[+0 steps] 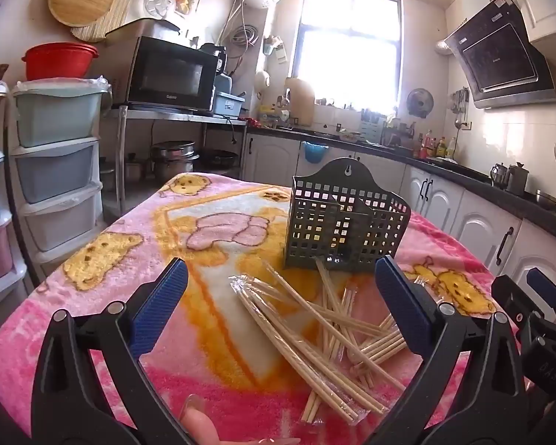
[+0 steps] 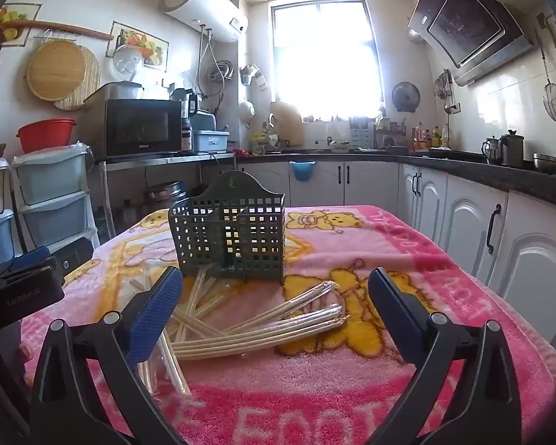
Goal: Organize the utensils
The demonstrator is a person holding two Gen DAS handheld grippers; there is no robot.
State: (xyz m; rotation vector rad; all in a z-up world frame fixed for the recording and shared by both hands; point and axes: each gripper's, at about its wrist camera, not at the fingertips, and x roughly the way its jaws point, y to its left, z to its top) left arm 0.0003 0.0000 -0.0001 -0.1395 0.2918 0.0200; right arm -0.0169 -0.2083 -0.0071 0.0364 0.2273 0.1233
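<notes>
Two grippers low in frame, both with jaws spread wide and nothing between the pads. Left gripper [image 1: 281,307] over the near part of a pink cartoon blanket [image 1: 103,259], its blue pads flanking a loose heap of wrapped bamboo chopsticks [image 1: 330,333]. Right gripper [image 2: 274,315] likewise above the blanket [image 2: 407,244], chopsticks [image 2: 263,330] fanned out between and left of its fingers.

Chopstick count hard to fix: sticks crossed over one another, clear wrappers glinting, several ends cut off behind the gripper bodies at lower centre. Near ends in the right wrist view hidden behind the left-hand blue pad.

Dark green perforated holder [image 1: 346,218] upright at frame centre just beyond the heap, a hanging hole in its raised back; same holder [image 2: 228,233] centre-left in the right wrist view. Inner dividers visible through the holes, compartments apparently empty, though the grid blocks a clear look. A few stick tips touching or tucked under its front base; which one, unclear.

Fingertip [image 1: 200,422] at bottom edge, mostly cut off. Window blown out white, counter items beneath it indistinct.
</notes>
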